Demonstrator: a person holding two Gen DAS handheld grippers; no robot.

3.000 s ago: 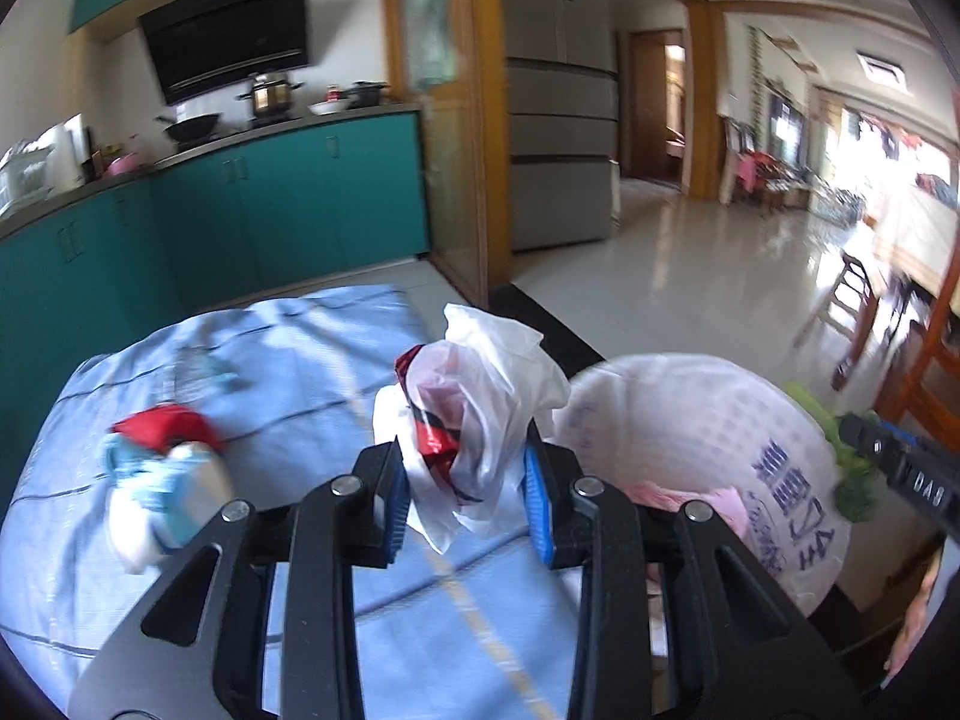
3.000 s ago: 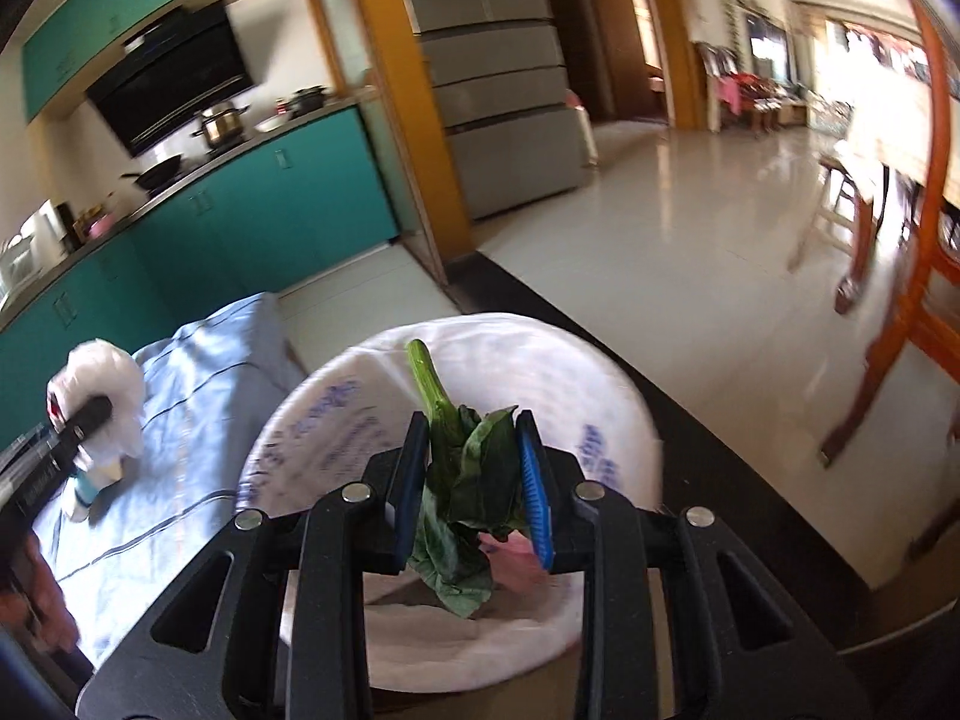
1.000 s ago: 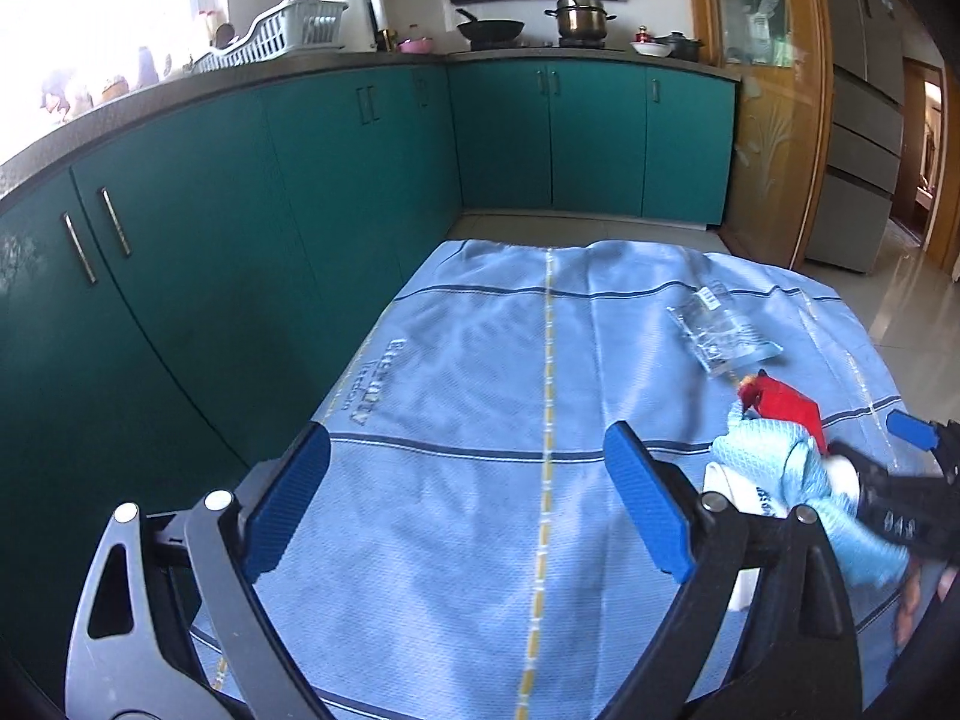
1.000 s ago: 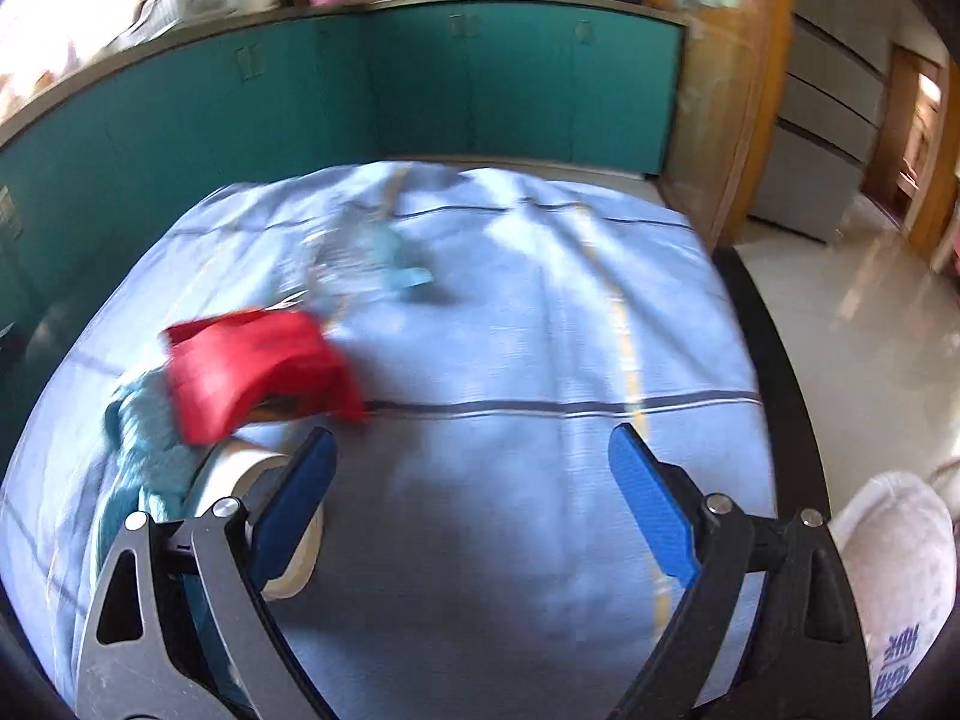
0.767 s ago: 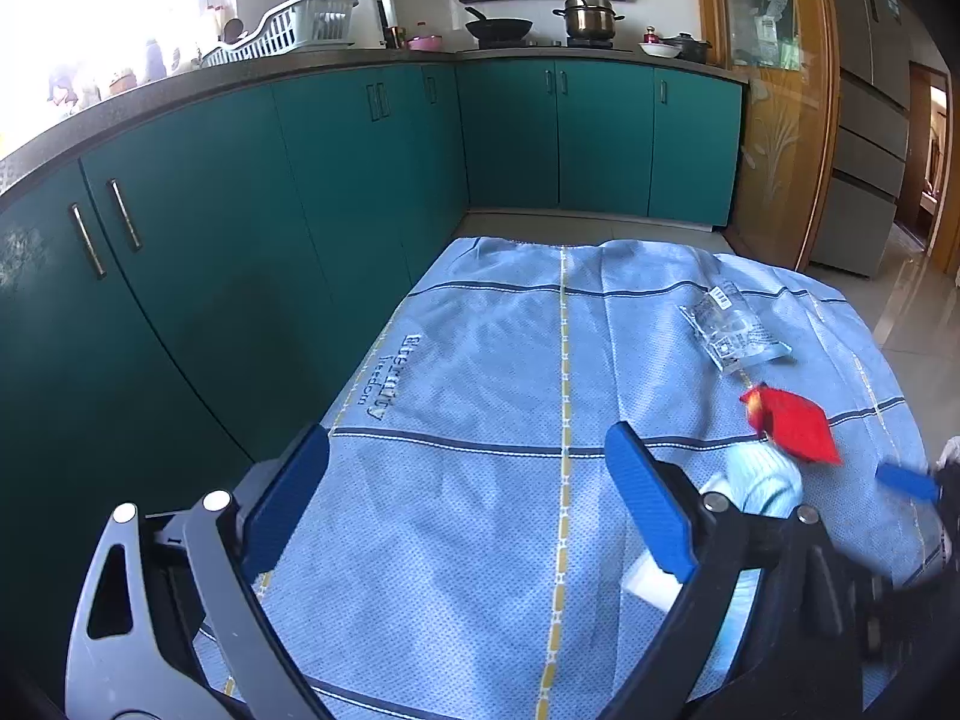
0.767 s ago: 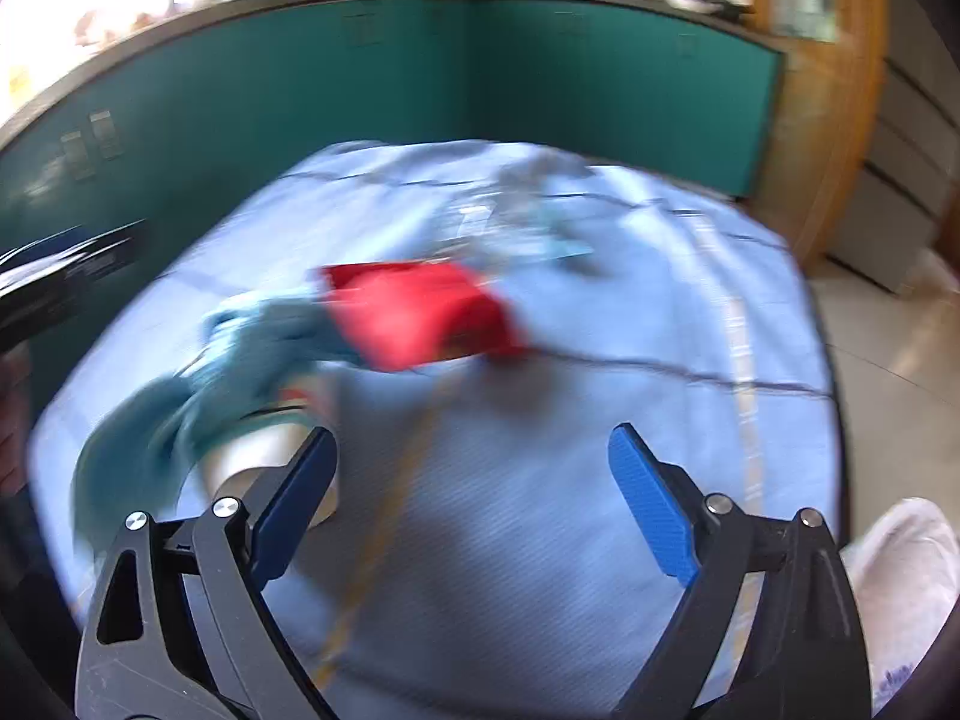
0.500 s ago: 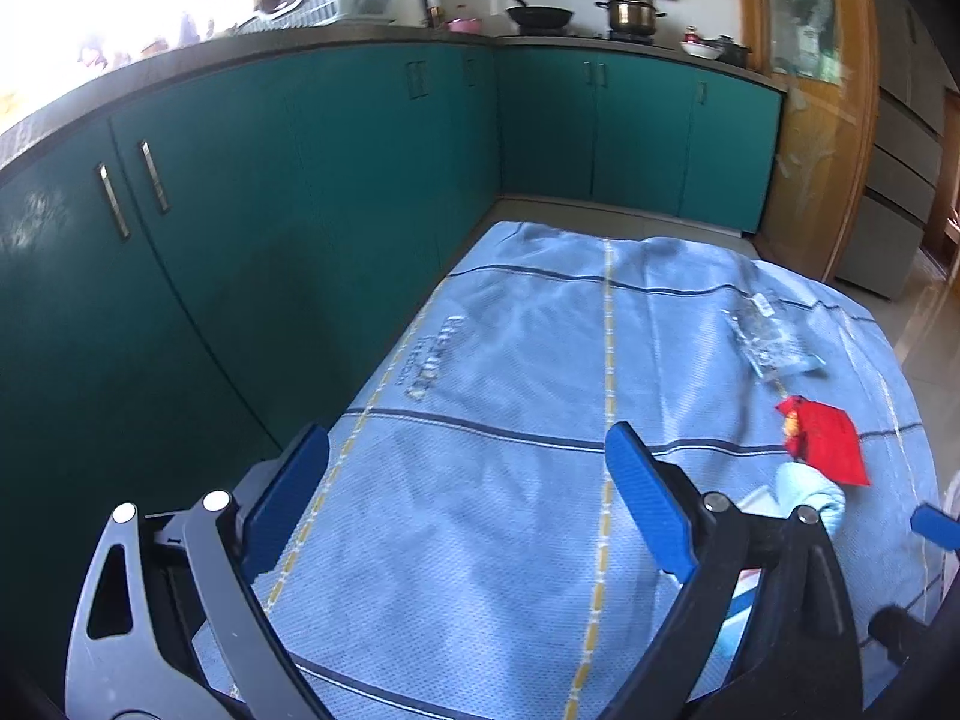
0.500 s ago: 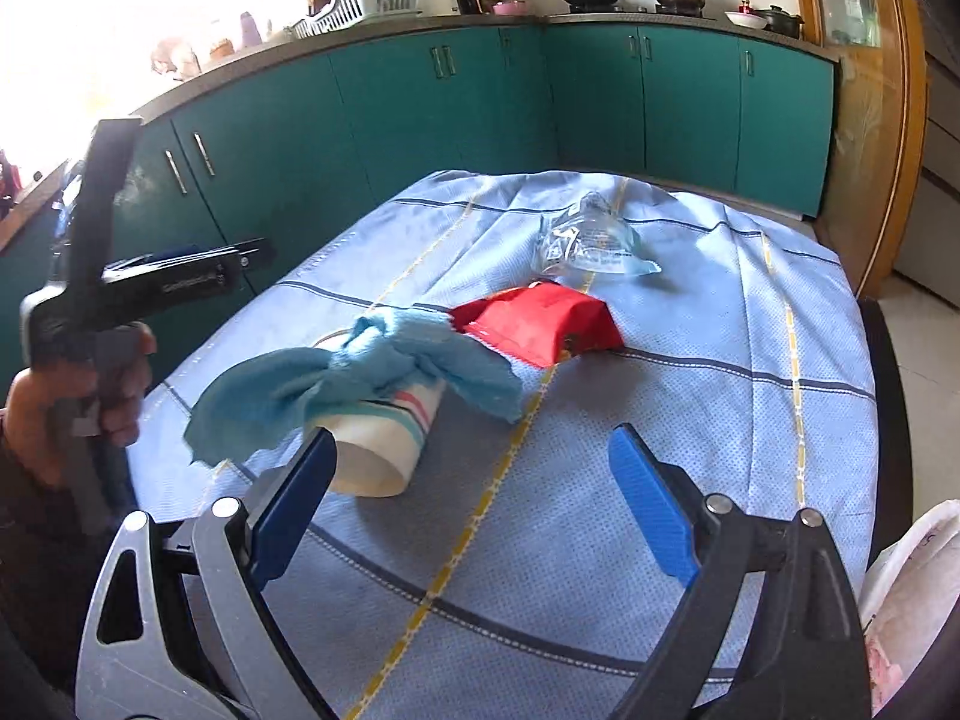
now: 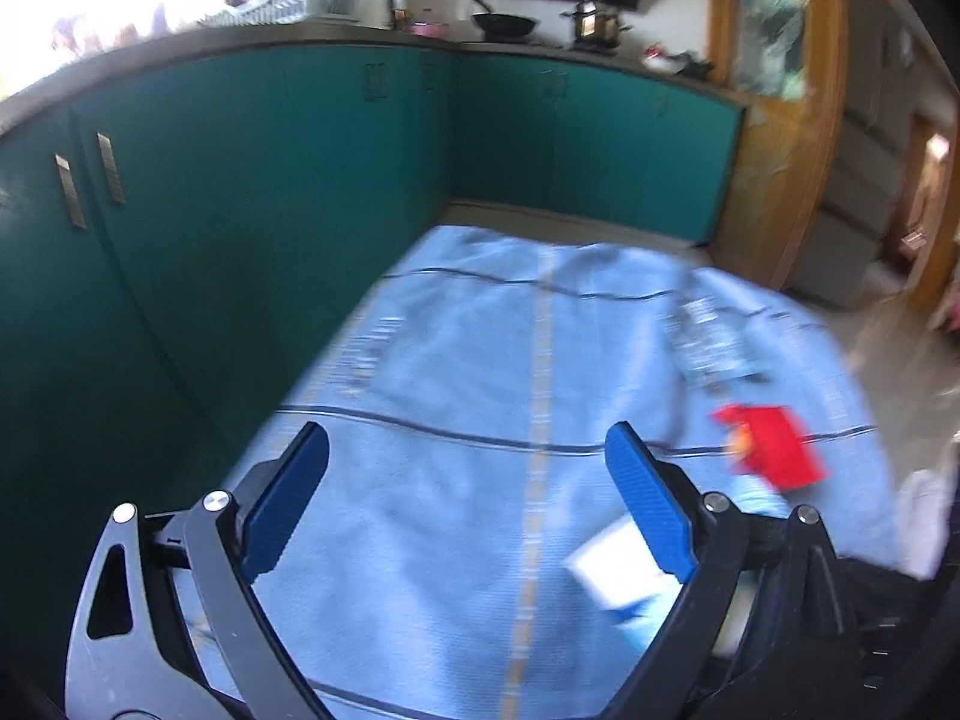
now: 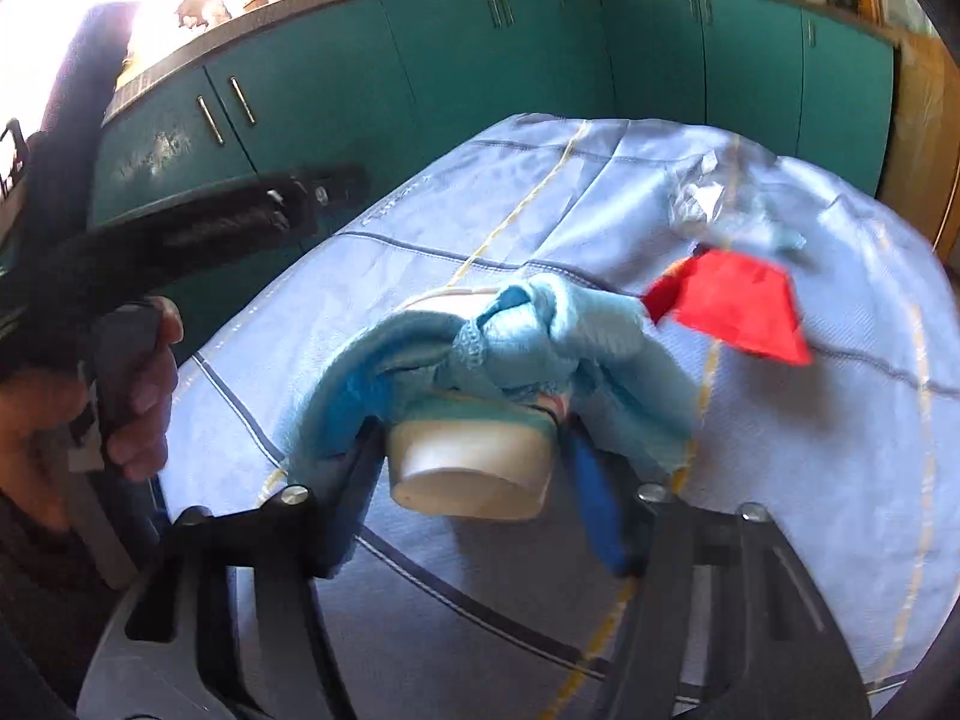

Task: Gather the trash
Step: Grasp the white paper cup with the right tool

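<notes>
A white paper cup (image 10: pixel 468 468) lies on its side on the blue tablecloth (image 10: pixel 780 480), with a light blue rag (image 10: pixel 540 330) draped over it. My right gripper (image 10: pixel 471 444) is closing around the cup, its pads against the cup's two sides. Just beyond lie a red wrapper (image 10: pixel 732 306) and a clear plastic bag (image 10: pixel 714 192). My left gripper (image 9: pixel 467 450) hangs open over bare cloth with nothing between its fingers. In its view the cup (image 9: pixel 612 564) shows low right, the red wrapper (image 9: pixel 774 447) and the clear bag (image 9: pixel 714 342) further right.
Teal kitchen cabinets (image 9: pixel 240 180) run along the left and far sides of the table. A person's hand (image 10: pixel 138 372) holds the left gripper's handle at the table's left edge. A wooden door frame (image 9: pixel 774 150) stands at the far right.
My right gripper has moved in over the cup and narrowed its jaws around it. The left gripper has stayed open and turned slightly.
</notes>
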